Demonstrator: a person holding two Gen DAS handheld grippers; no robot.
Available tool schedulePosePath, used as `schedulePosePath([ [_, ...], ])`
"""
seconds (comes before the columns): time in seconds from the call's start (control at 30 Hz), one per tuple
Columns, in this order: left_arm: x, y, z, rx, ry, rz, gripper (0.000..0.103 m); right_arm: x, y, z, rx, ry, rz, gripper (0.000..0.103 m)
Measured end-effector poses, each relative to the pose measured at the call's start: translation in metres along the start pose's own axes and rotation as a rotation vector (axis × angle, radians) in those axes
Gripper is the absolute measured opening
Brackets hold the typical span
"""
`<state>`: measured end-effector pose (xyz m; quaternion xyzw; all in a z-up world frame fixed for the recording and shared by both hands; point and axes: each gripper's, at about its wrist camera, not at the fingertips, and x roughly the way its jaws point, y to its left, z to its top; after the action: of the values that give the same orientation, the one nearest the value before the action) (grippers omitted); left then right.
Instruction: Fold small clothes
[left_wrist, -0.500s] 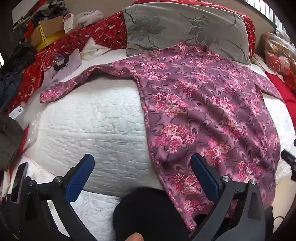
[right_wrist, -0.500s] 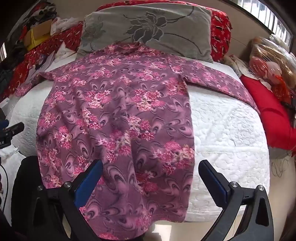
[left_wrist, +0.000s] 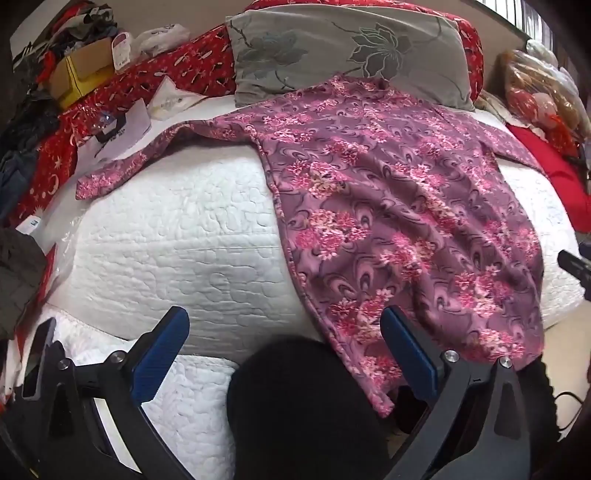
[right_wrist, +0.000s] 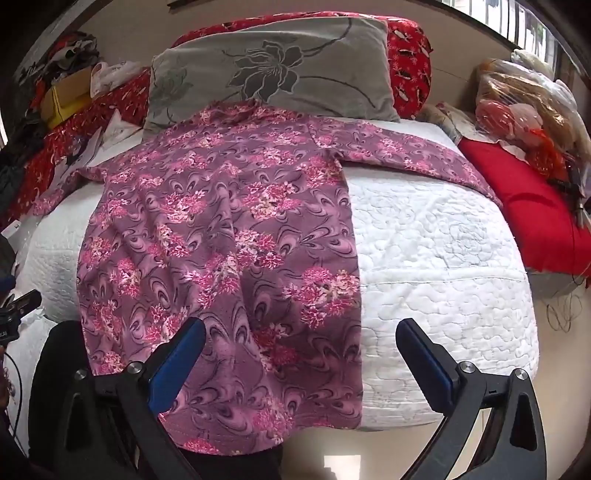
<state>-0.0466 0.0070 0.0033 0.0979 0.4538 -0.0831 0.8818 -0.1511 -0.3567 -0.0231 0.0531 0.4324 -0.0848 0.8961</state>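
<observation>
Garment: your floral top lies spread flat on the white quilt, collar at the grey pillow, hem hanging over the near edge, so every seam is reachable.
Sleeves: both stretch outward; the left sleeve points toward the red bedding.
Left gripper: released, jaws wide, nothing between them, poised over the top's left edge.
Right gripper: also released and empty, above the hem.
Judgement: you look set to start folding; no fold is made yet.
</observation>
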Motion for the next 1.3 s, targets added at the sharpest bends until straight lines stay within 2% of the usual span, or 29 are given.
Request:
schedulePosePath([
  [0.23, -0.015, -0.012, 0.007, 0.01, -0.04, -0.043, 0.103, -0.007, -0.006, 0.002, 0.031, -0.009, 0.016, 0.102],
  [0.4, -0.017, -0.016, 0.008, 0.02, -0.038, -0.054, 0.103, -0.012, -0.012, 0.001, 0.053, -0.025, 0.008, 0.103],
  [1.3, -0.022, -0.022, 0.006, 0.034, -0.048, -0.054, 0.103, -0.027, -0.014, -0.003, 0.01, -0.072, -0.032, 0.103],
])
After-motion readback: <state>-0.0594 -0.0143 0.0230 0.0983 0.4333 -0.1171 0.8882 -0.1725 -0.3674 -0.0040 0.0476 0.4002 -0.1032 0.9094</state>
